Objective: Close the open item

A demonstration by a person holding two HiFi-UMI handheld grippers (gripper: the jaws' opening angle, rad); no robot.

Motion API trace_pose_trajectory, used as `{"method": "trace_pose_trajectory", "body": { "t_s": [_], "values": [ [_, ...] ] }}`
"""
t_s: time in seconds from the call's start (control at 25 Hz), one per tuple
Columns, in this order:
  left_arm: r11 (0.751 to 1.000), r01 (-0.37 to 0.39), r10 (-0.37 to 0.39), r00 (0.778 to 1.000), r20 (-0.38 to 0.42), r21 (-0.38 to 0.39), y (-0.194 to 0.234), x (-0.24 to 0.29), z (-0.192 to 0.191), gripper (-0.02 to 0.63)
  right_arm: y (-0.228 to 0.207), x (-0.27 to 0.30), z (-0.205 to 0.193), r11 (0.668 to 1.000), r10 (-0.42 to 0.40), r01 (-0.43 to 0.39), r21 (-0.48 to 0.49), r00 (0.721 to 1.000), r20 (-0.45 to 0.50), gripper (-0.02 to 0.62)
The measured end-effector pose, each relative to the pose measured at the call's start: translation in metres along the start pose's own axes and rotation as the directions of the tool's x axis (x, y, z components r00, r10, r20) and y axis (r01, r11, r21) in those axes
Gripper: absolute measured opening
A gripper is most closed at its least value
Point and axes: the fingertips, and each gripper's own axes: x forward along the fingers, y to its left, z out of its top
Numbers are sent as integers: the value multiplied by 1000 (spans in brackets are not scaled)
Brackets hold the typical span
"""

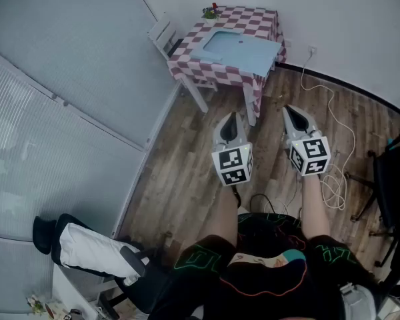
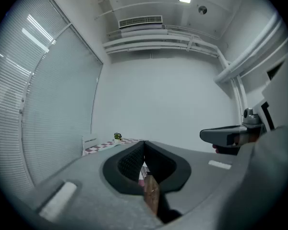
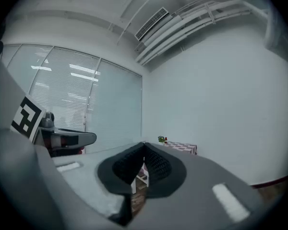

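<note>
Task — judged not begun. We are holding left claw [image 1: 231,120] and right claw [image 1: 290,114] fully shut, both empty; checkered table [image 1: 195,65], bearing a flat blue item [image 1: 239,51], is standing well ahead of them — closing all remaining.

Stood on the wood floor [image 1: 187,172]: 1 table [image 1: 253,17] draped in checked cloth. Bore 1 pale blue flat panel [image 1: 239,52] and, at its far corner, 1 small plant [image 1: 210,11].

Far corner of room: counter [image 1: 253,16]; plant [image 1: 210,11] on its back edge, chair [image 1: 163,37] against its left side. Cable [image 1: 333,191] on floor [image 1: 187,152], right. Before counter, side by side: left tongs [image 1: 231,115], right tongs [image 1: 287,110].
</note>
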Motion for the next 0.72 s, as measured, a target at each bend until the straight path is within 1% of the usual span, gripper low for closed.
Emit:
{"method": "trace_pose_trajectory", "body": {
  "t_s": [0.16, 0.28, 0.4, 0.48, 0.6, 0.72],
  "values": [
    [1000, 3, -3, 1000, -8, 10, -11, 4, -1, 9, -12, -5, 7, 999, -37, 38, -8, 998, 49, 3],
    [1000, -4, 4, 1000, -19, 15, -18, 2, -6, 9, -10, -10, 4, 999, -25, 27, -34, 999, 42, 3],
    [999, 1, 1, 998, -56, 36, -19, 4, -20, 9, -13, -4, -8, 1000, -25, 25, 4, 999, 27, 3],
    [999, 0, 3, 997, -83, 41, -9, 6, -30, 9, -14, 4, -19, 999, -34, 33, 34, 999, 9, 3],
    [999, -38, 40, 994, -105, 20, 18, 14, -39, 9, -8, 22, -28, 999, -16, 17, 49, 1000, -11, 3],
    [999, -36, 35, 990, -133, -9, 22, 28, -55, 9, -13, 32, -39, 999, -22, 24, 46, 999, -45, 3]
  ]
}}
